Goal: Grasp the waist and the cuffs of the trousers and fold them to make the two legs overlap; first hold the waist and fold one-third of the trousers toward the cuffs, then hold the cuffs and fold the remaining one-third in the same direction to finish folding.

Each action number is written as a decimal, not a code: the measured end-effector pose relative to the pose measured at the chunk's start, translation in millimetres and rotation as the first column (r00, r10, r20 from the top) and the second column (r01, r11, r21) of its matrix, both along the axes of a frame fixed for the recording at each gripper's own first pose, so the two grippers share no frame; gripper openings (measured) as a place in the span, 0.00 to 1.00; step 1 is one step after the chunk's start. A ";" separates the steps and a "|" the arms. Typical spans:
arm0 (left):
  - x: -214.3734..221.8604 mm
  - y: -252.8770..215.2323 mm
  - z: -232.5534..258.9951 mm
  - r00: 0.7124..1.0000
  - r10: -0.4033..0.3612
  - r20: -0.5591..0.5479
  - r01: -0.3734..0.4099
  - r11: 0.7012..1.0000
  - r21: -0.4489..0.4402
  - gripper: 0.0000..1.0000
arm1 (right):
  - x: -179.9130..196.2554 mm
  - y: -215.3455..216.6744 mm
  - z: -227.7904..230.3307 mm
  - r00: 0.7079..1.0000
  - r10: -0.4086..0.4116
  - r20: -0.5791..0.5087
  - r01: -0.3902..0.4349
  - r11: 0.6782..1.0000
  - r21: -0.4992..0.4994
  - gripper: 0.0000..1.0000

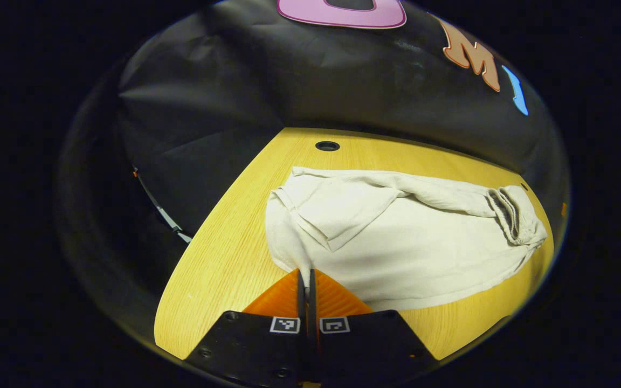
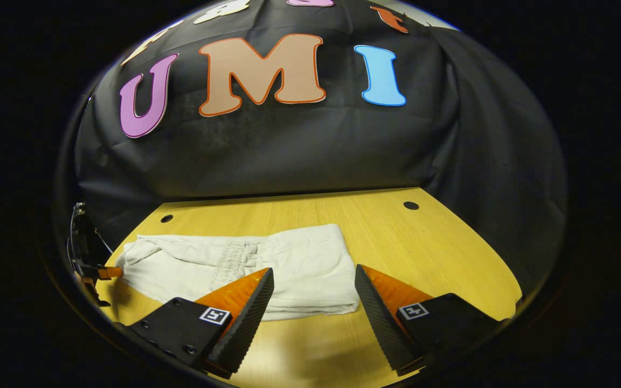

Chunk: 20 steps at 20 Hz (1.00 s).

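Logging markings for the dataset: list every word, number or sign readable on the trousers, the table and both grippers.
trousers: no print or tag to read.
table: none, plain wood grain.
left gripper: two square markers, coded patterns, no text.
right gripper: the same kind of markers, no text.

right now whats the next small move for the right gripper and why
Probably ease the right gripper forward and down onto the near edge of the trousers. Its jaws stand open just short of the cloth, while the left gripper is already shut on the other end, so a lift likely needs both ends held.
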<state>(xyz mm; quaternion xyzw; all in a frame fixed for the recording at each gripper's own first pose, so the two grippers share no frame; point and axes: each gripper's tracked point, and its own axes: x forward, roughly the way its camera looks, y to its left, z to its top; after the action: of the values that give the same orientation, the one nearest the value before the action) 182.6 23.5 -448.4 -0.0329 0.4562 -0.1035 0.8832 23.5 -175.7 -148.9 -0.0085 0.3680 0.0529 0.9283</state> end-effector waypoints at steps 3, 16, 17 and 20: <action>14.1 -20.0 33.8 0.997 0.002 0.071 0.000 1.000 -0.030 0.00 | -6.5 -23.3 4.5 1.000 -0.005 0.007 0.005 1.000 -0.006 0.98; 44.6 -187.0 172.0 0.951 -0.114 0.287 0.157 0.978 -0.134 0.00 | -23.5 -123.4 6.9 0.996 -0.092 0.001 0.091 0.992 0.081 0.97; 45.0 -201.1 178.1 0.947 -0.128 0.295 0.175 0.975 -0.139 0.00 | -24.1 -129.9 7.0 0.995 -0.098 0.003 0.098 0.992 0.085 0.97; 43.6 -242.5 196.0 0.929 -0.176 0.326 0.235 0.960 -0.150 0.00 | -23.7 -150.9 10.5 0.992 -0.122 0.016 0.120 0.989 0.089 0.97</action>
<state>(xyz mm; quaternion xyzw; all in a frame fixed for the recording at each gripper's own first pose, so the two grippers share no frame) 226.2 -219.0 -252.4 -0.0505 0.3014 -0.2419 0.9209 -0.3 -326.6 -138.4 0.0542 0.3552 0.0127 0.9331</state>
